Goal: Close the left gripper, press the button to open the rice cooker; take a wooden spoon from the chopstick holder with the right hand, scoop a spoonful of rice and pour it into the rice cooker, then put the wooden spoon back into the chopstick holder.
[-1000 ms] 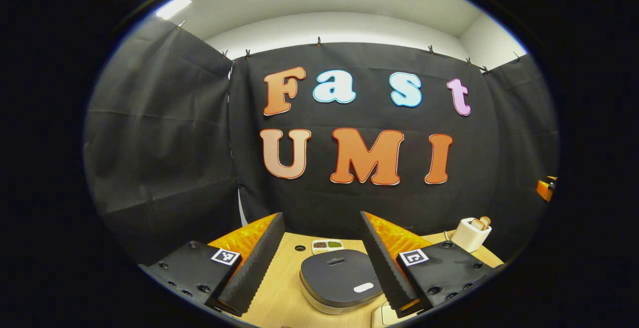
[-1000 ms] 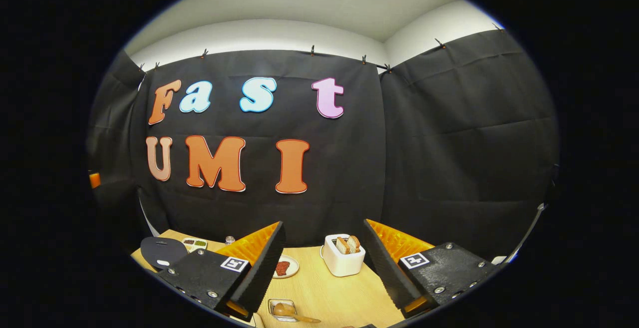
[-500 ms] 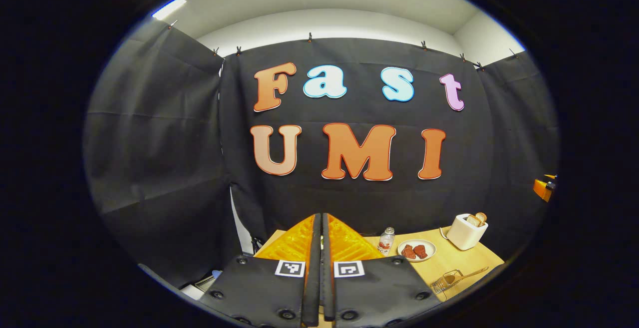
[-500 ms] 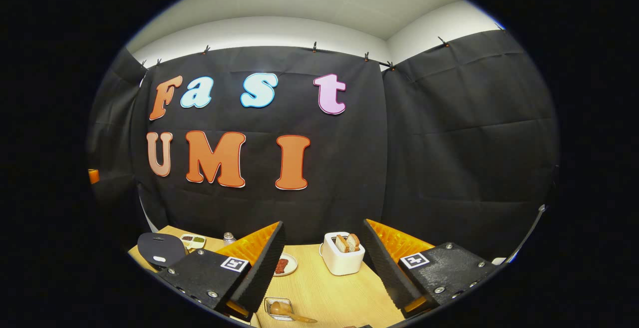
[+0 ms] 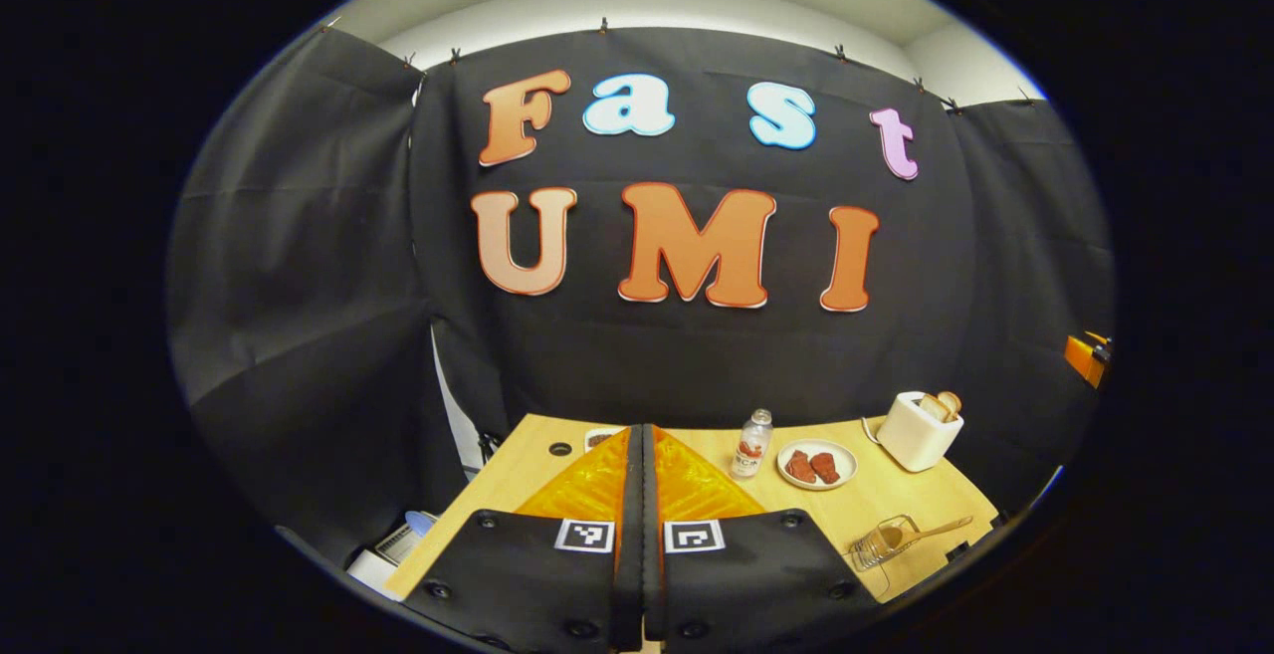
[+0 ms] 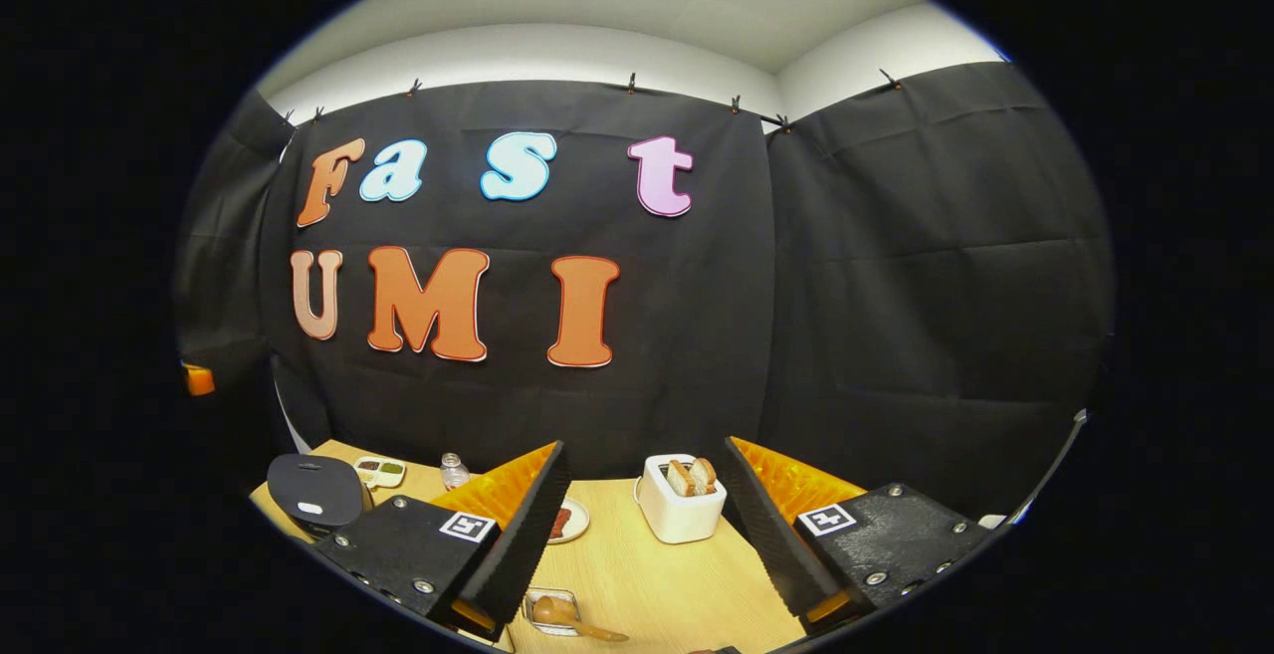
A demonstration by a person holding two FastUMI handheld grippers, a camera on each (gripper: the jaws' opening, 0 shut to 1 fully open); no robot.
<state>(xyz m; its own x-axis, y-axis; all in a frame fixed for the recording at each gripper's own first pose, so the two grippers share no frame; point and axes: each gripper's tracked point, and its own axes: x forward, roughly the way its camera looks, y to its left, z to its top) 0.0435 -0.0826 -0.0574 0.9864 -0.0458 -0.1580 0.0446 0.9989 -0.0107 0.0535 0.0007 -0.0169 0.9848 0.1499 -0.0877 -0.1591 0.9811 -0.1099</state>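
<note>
My left gripper is shut with nothing between its fingers, and its body hides the table just in front of it. The wire chopstick holder lies on the table's near right part, with the wooden spoon in it, handle pointing right. In the right gripper view, the rice cooker stands at the far left, showing its dark lid and white button. I cannot tell whether the lid is up. My right gripper hangs open above the table, with the chopstick holder and wooden spoon low between its fingers.
A white toaster with bread stands at the back between the right gripper's fingers. A plate of meat, a small bottle and a divided dish of grains sit along the back of the wooden table.
The left gripper has gone from open to shut and has moved, so its body now hides the rice cooker in its own view. The right gripper has barely moved.
</note>
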